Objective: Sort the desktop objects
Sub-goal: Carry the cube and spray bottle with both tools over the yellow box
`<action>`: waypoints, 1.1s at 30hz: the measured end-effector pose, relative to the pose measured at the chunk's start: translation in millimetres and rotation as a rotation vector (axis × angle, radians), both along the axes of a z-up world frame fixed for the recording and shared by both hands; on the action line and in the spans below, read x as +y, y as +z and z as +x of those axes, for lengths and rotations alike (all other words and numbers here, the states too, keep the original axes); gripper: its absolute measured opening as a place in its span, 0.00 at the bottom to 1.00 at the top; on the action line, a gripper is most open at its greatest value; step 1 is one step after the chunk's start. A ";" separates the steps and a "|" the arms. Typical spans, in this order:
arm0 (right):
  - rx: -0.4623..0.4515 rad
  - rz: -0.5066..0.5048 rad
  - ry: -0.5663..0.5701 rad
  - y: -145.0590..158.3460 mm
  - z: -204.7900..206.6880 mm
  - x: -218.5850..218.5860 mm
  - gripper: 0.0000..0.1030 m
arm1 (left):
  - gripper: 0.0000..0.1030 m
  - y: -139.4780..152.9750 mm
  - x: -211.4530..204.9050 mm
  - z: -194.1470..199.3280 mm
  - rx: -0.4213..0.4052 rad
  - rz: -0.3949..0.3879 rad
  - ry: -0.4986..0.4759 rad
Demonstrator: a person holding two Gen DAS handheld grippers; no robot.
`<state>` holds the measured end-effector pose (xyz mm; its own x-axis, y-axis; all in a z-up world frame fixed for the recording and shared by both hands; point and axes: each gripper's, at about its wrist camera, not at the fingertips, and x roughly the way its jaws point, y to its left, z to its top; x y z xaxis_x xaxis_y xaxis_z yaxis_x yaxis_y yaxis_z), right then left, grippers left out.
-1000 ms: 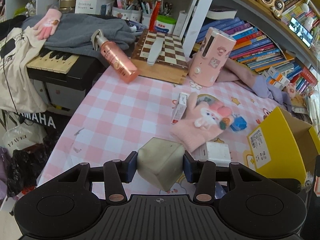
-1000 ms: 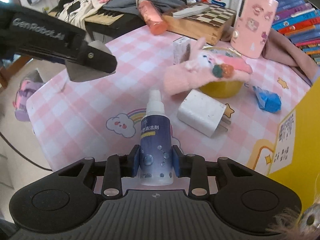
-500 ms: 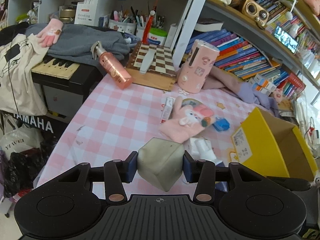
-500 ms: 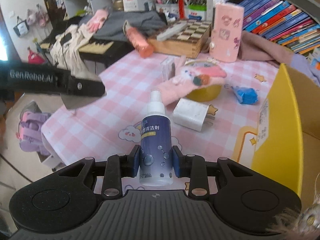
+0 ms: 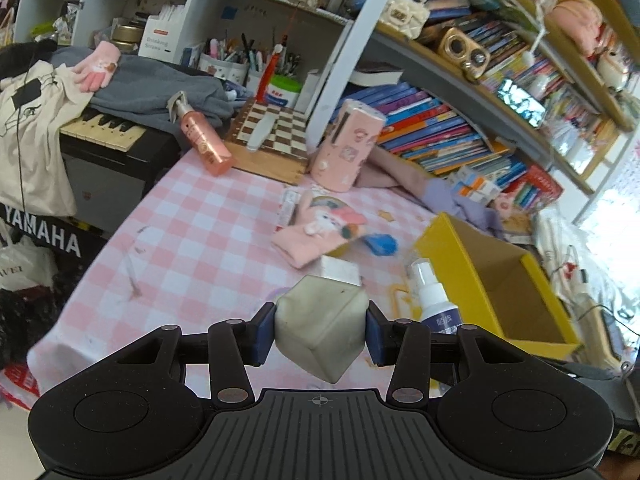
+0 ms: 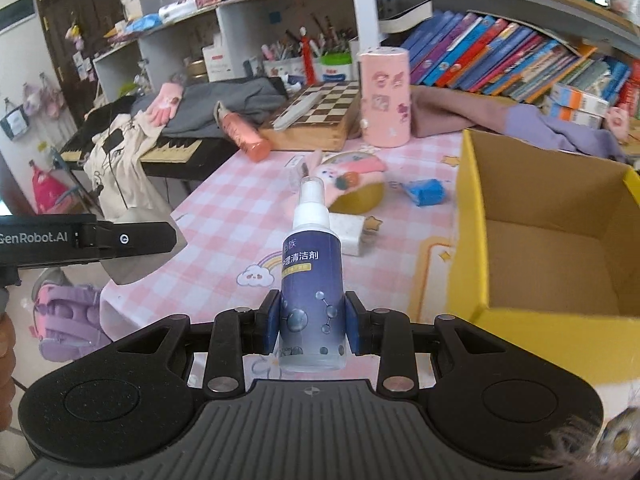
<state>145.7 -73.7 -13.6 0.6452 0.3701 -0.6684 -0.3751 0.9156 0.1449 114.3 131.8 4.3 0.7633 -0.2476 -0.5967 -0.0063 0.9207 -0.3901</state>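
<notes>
On my left wrist view, my left gripper (image 5: 321, 332) is clamped on a grey-white cube (image 5: 321, 332), held above the pink checked tablecloth (image 5: 192, 236), with the open yellow box (image 5: 496, 280) off to the right. On my right wrist view, my right gripper (image 6: 311, 322) grips a blue spray bottle (image 6: 311, 280) upright, just left of the yellow box (image 6: 468, 248); the left gripper (image 6: 120, 238) with its cube (image 6: 136, 260) hangs at the far left.

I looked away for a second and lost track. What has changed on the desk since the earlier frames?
Both grippers rose and drew back toward the yellow box, whose open inside now shows. The left gripper still clamps the grey cube; the right gripper still clamps the blue spray bottle. Nothing was released. Glove, charger and pink bottle lie unmoved.
</notes>
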 end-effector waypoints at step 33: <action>0.032 0.007 -0.143 3.2 -150.3 -42.4 0.29 | 0.42 0.0 -55.9 -111.2 0.013 -0.045 -0.224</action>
<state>-4.6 -116.1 -10.4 0.6702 0.2801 -0.6873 -0.2357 0.9584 0.1608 3.1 75.8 4.3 0.6786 -0.4370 -0.5904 0.1914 0.8812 -0.4323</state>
